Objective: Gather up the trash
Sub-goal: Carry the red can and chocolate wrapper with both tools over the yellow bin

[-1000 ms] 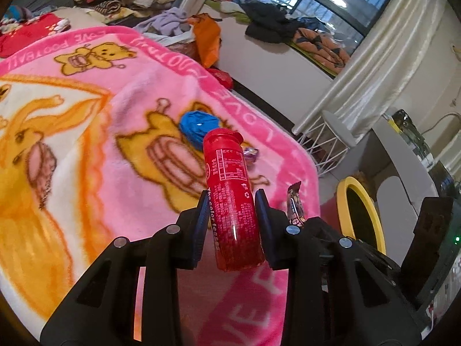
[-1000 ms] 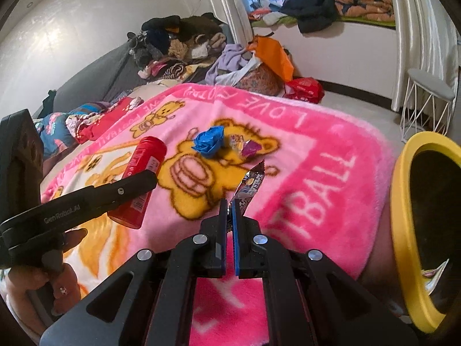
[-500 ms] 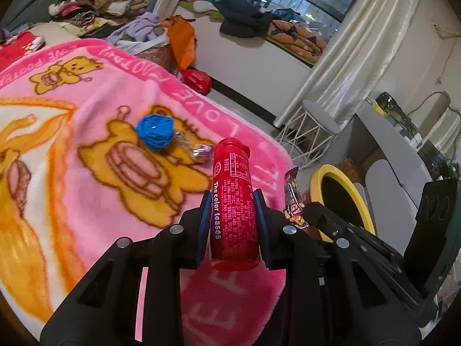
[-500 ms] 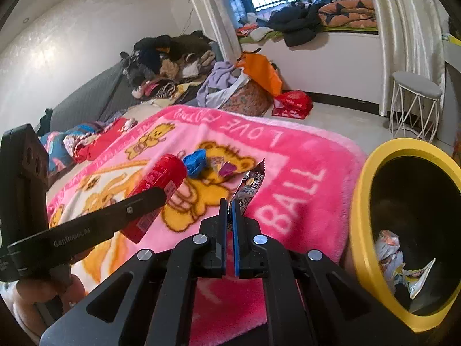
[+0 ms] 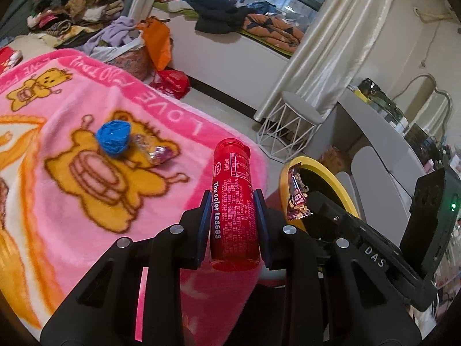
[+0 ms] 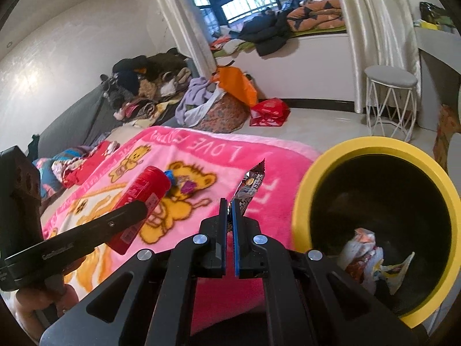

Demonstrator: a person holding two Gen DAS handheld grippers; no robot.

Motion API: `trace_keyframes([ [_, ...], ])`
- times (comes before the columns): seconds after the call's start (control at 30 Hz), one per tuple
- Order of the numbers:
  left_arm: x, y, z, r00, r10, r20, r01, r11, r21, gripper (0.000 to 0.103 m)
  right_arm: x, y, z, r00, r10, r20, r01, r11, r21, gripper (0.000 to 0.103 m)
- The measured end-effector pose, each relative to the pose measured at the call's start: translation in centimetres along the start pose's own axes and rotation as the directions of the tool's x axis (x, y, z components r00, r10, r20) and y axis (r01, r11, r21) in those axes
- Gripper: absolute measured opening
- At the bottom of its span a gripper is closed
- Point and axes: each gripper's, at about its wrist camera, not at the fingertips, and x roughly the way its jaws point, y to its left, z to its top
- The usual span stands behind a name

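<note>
My left gripper [image 5: 232,201] is shut on a red plastic bottle [image 5: 234,207] with white print, held off the pink bear blanket [image 5: 86,178]. From the right wrist view that bottle [image 6: 141,199] hangs at the left above the blanket [image 6: 201,150]. My right gripper [image 6: 229,204] is shut on a dark snack wrapper [image 6: 250,186], which sticks up just left of the yellow-rimmed bin [image 6: 371,144]. In the left wrist view the wrapper [image 5: 296,193] shows in front of the bin's rim [image 5: 314,164]. A blue crumpled ball [image 5: 113,137] and a shiny candy wrapper [image 5: 154,152] lie on the blanket.
The bin holds several crumpled wrappers [image 6: 371,256]. A white wire stool [image 6: 389,98] stands on the floor beyond it. Clothes piles [image 6: 149,83], an orange bag [image 6: 236,86] and a red bag [image 6: 268,111] lie past the blanket. A desk [image 5: 383,132] stands at the right.
Both grippers have moved right toward the bin, each keeping its load. The bin now fills more of the right wrist view and its contents show.
</note>
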Motion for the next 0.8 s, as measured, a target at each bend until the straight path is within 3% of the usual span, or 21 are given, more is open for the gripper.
trace_keyframes([
  [0.8,2.1,-6.6,-0.7,0.995,-0.089,-0.043,0.094,0.987,0.130,0.022,-3.5,-6.8,-0.3,0.992,-0.110,0.061,0.102,0.987,0.121,0.003],
])
